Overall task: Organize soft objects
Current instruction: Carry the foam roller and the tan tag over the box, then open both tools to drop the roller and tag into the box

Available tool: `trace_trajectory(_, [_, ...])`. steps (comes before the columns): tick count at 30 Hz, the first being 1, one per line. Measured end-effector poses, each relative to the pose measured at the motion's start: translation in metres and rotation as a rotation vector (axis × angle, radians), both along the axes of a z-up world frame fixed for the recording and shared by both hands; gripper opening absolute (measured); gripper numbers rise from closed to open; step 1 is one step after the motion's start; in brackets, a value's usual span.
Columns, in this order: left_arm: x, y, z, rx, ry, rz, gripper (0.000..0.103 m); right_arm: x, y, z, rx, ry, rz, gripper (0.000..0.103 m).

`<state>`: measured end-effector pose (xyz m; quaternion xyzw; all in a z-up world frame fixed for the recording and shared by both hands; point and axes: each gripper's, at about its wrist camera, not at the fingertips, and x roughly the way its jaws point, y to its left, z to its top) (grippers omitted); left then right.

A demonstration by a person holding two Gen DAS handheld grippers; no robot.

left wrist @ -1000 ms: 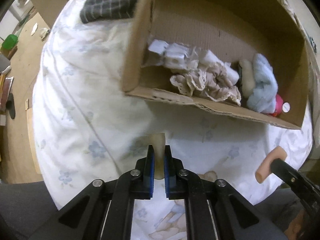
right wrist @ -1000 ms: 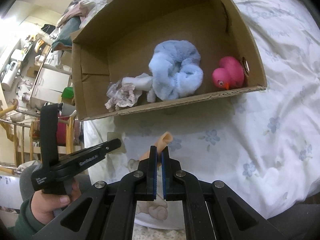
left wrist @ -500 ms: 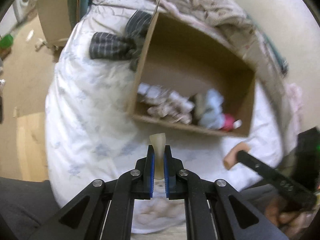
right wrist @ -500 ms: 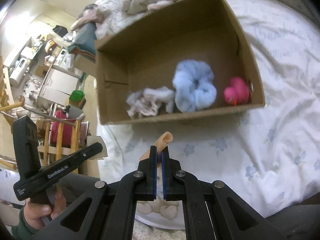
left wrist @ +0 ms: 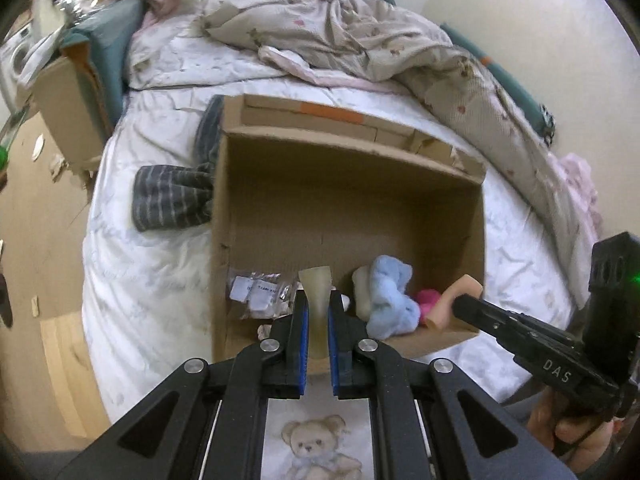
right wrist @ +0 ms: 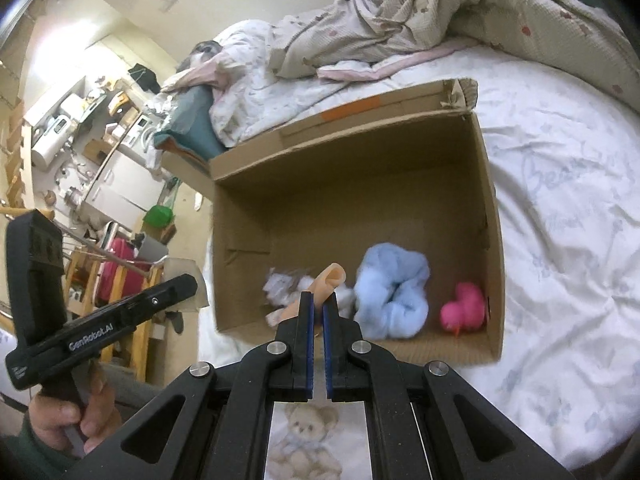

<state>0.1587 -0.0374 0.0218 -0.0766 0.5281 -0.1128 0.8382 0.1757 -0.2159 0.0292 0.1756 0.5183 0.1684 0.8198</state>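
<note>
Carrying one soft piece in each tool, I am bringing both toward the cardboard box (left wrist: 348,216), my reference for every position below. The left gripper (left wrist: 317,320) is clamped on a pale, translucent soft piece (left wrist: 316,284) that stands up between its blue pads. The right gripper (right wrist: 319,312) is clamped on a peach-coloured soft tube (right wrist: 329,280), whose open end pokes out above the tips.

Procedure as I judge it: bring each tip past the near wall of the box and over open floor, lower before releasing, and release one side at a time. Both pieces look pliable, so I expect them to flop or cling to a pad; a slight pull-back after opening should free them. Keep the two tools apart, since they converge on the same opening.

Inside the box, against the near wall, lie a light blue plush (right wrist: 394,292), a pink duck (right wrist: 464,308) toward the right-hand wall, and small white packets (left wrist: 256,292) toward the left-hand wall. The far half of the floor is bare.

The box rests on a bed (right wrist: 568,208) with a white floral sheet, which will give under load. A rumpled quilt (left wrist: 344,36) lies beyond the box, a striped dark cloth (left wrist: 168,196) just beside its left wall. Further left of the box, off the bed, the room is cluttered with shelves and appliances.
</note>
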Motion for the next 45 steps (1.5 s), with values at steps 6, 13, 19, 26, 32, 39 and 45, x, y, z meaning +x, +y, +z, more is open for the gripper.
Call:
trace_trajectory(6, [0.008, -0.008, -0.042, 0.041, 0.038, -0.008, 0.009, 0.003, 0.003, -0.033, -0.022, 0.072, -0.005, 0.006])
trace_trajectory(13, [0.006, -0.015, -0.048, 0.086, 0.003, -0.033, 0.012, 0.009, 0.012, -0.046, -0.057, 0.101, 0.026, 0.006])
trace_trajectory(19, [0.006, -0.012, -0.050, 0.107, -0.015, -0.019, 0.016, 0.012, 0.017, -0.052, -0.058, 0.126, 0.038, 0.006])
trace_trajectory(26, [0.008, -0.007, -0.051, 0.058, 0.018, -0.007, 0.023, 0.012, 0.011, -0.051, -0.033, 0.123, 0.018, 0.009])
trace_trajectory(32, [0.002, -0.005, -0.040, 0.073, -0.023, 0.003, 0.044, 0.012, 0.006, -0.046, -0.027, 0.109, -0.003, 0.021])
trace_trajectory(39, [-0.010, -0.002, -0.024, 0.094, -0.088, 0.034, 0.061, 0.006, -0.006, -0.025, -0.021, 0.017, -0.071, 0.076])
trace_trajectory(45, [-0.022, 0.008, 0.004, 0.148, -0.206, 0.093, 0.061, -0.004, -0.014, 0.002, -0.043, -0.088, -0.120, 0.076])
